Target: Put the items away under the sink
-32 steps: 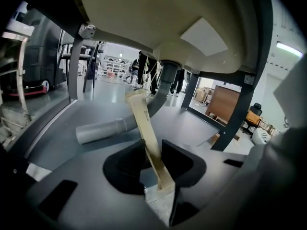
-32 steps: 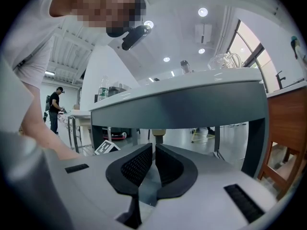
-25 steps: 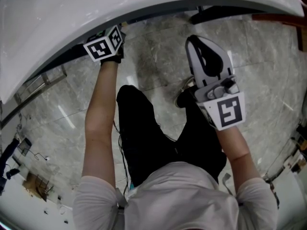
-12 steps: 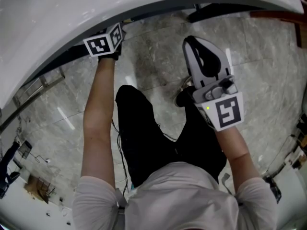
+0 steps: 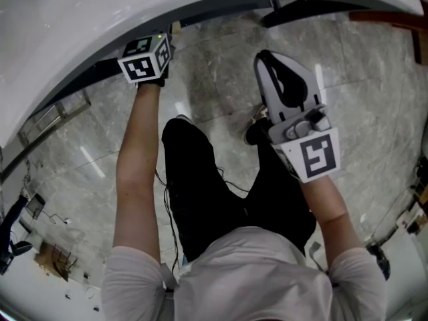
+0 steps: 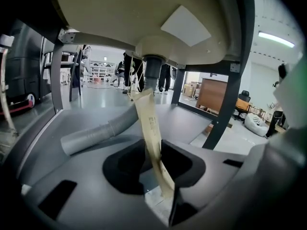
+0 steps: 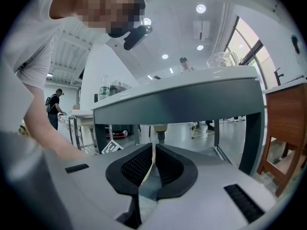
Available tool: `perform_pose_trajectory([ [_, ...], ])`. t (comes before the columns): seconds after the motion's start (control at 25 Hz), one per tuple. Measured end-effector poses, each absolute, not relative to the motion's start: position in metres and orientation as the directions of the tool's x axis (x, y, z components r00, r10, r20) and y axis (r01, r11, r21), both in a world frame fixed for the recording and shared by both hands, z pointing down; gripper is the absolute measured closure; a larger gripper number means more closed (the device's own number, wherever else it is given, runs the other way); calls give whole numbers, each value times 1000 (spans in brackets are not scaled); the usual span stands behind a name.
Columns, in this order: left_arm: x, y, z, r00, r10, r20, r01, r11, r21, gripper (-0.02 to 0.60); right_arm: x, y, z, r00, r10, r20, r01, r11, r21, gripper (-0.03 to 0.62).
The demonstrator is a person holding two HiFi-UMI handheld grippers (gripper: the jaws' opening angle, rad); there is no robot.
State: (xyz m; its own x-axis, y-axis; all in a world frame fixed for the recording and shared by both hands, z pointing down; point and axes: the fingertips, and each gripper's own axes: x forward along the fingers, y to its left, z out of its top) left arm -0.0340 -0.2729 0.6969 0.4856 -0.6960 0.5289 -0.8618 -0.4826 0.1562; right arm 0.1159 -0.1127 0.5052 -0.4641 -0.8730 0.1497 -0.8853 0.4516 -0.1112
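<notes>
The white sink counter [image 5: 134, 12] curves across the top of the head view. My left gripper reaches under it, and only its marker cube [image 5: 144, 62] shows there. In the left gripper view, the left gripper [image 6: 153, 145] is shut on a flat beige strip [image 6: 149, 123] with small print. The strip rises toward the drain pipe [image 6: 152, 71] below the basin's underside [image 6: 144, 23]. A grey corrugated hose [image 6: 103, 131] runs off to the left. My right gripper [image 5: 269, 55] hangs outside the sink, above the floor. Its pads [image 7: 154, 146] meet at the tips, with only a thin pale sliver between them.
Dark metal frame legs [image 6: 225, 104] [image 7: 252, 133] carry the sink. A wooden cabinet [image 7: 288, 128] stands at the right. Glassware [image 7: 218, 59] sits on the counter. My black-trousered legs [image 5: 200, 179] stand on the grey marble floor [image 5: 214, 65]. A person [image 7: 53, 104] stands far off.
The left gripper's cube has turned slightly and edged further under the counter's rim. The right gripper has drifted a little to the left.
</notes>
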Motion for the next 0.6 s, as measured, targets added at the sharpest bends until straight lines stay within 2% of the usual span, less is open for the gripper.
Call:
perform_pose_trajectory([
  [0.24, -29, -266, 706, 497, -654, 570, -837, -535, 116, 501, 110, -107, 505, -470, -868, 158, -882, 457, -115, 549],
  [0.32, -18, -266, 705, 502, -630, 592, -795, -606, 29, 514, 112, -106, 504, -467, -870, 157, -884, 454, -113, 549],
  [0.44, 8, -268, 707, 506, -588, 631, -664, -733, -150, 520, 118, -106, 505, -455, -876, 159, -890, 442, -109, 549],
  [0.52, 20, -276, 702, 493, -594, 636, -608, -758, -236, 515, 124, -105, 506, -445, -881, 161, -895, 433, -106, 549],
  [0.6, 21, -286, 698, 456, -634, 625, -613, -733, -296, 512, 132, -104, 507, -433, -886, 164, -901, 421, -105, 549],
])
